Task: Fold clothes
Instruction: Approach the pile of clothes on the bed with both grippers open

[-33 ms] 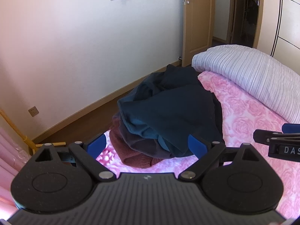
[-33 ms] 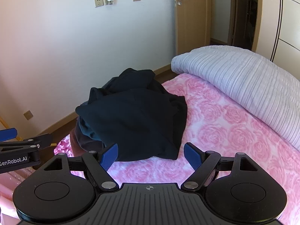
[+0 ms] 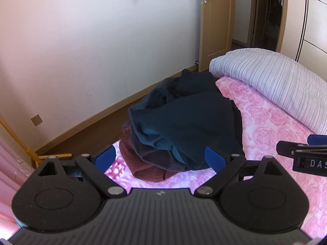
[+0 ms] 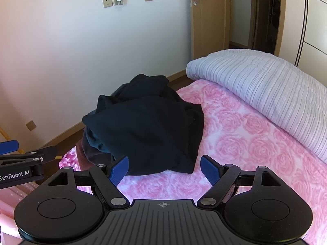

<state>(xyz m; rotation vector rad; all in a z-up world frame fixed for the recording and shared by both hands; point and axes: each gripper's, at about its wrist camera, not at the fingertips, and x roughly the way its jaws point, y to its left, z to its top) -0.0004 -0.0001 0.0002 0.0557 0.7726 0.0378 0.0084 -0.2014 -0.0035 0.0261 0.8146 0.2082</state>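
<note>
The pile of clothes (image 3: 184,126) sat in the centre of the left wrist view, heaped on the pink bedspread (image 3: 271,122) near the bed's edge on the wall side. A dark blue-green garment (image 3: 163,122) lay uppermost, with a maroon knit (image 3: 143,169) showing beneath it at the lower left of the heap. In the right wrist view the same pile (image 4: 147,128) appeared almost black, and the number of garments in it could not be settled with confidence. A striped grey quilt (image 4: 265,87) lay rolled along the upper right, well apart from the pile.

The left gripper (image 3: 161,156) was spread wide with nothing between its jaws, poised just short of the near side of the pile. The right gripper (image 4: 164,170) was likewise released and empty, its blue pads (image 4: 119,170) framing the near hem of the dark cloth.

In my judgement the task stood at its opening step: no garment was separated or laid flat. The next move appeared to call for taking the top garment alone by an edge, lifting it clear of the heap, and spreading it on the bare bedspread at the right.
</note>
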